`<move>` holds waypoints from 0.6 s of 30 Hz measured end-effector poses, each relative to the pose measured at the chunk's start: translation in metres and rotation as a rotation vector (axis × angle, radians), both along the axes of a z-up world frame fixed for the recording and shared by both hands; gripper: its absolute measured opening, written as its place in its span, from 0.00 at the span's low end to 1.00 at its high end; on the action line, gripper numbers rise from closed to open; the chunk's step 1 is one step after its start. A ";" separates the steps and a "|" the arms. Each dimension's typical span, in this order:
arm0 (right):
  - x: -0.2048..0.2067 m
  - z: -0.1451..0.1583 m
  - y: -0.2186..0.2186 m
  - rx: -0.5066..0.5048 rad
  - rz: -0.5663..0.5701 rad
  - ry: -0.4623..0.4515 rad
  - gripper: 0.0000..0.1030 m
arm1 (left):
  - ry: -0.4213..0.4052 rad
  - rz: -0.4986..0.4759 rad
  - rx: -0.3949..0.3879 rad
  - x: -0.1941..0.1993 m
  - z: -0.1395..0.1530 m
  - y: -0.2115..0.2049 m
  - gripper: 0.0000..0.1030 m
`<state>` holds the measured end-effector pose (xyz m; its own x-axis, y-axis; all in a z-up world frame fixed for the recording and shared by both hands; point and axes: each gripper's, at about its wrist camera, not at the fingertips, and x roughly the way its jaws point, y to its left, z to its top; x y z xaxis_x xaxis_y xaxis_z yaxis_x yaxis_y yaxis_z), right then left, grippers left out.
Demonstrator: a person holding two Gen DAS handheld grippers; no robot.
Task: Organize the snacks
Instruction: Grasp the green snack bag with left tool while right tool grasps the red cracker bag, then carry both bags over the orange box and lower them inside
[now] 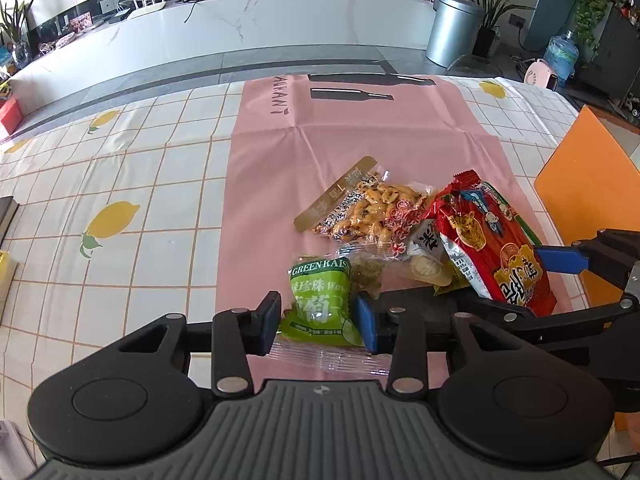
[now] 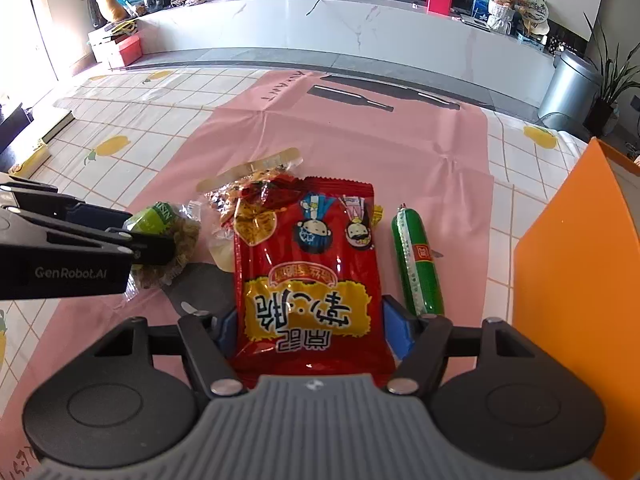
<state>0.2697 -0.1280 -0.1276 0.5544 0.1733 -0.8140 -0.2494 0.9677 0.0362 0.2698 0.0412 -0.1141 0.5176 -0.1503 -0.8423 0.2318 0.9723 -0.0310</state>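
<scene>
Snacks lie in a pile on a pink bag (image 1: 360, 140) spread over the table. My left gripper (image 1: 318, 320) is shut on a green Green Kaiser packet (image 1: 320, 300), which also shows in the right wrist view (image 2: 150, 220). My right gripper (image 2: 312, 330) is shut on a red snack bag (image 2: 308, 272), seen from the left too (image 1: 492, 248). A clear bag of yellow-brown crackers (image 1: 372, 208) lies behind them. A green sausage (image 2: 418, 264) lies just right of the red bag. A small pale wrapped snack (image 1: 426, 266) sits between the packets.
An orange box (image 2: 580, 280) stands at the right edge of the table. The lemon-print checked tablecloth (image 1: 120, 184) stretches to the left. A dark object (image 1: 6, 216) sits at the far left edge. A white counter and a metal bin (image 1: 454, 28) stand beyond the table.
</scene>
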 end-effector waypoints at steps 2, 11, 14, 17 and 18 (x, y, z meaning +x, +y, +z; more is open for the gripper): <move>-0.005 0.007 0.000 0.002 -0.001 -0.009 0.65 | -0.011 0.001 0.012 -0.006 0.006 -0.003 0.43; -0.043 0.049 -0.014 0.032 -0.021 -0.050 0.65 | -0.069 -0.003 0.044 -0.051 0.049 -0.019 0.42; -0.063 0.065 -0.019 0.044 -0.019 -0.067 0.65 | -0.086 -0.016 0.045 -0.068 0.062 -0.026 0.42; -0.083 0.081 -0.024 0.061 -0.020 -0.087 0.65 | -0.104 -0.025 0.042 -0.083 0.074 -0.033 0.41; -0.091 0.087 -0.026 0.068 -0.021 -0.094 0.65 | -0.112 -0.027 0.042 -0.088 0.078 -0.035 0.41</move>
<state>0.1791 -0.1544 -0.0407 0.6320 0.2137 -0.7449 -0.2347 0.9689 0.0788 0.1819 0.0062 -0.0356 0.6052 -0.1318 -0.7851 0.2580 0.9655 0.0368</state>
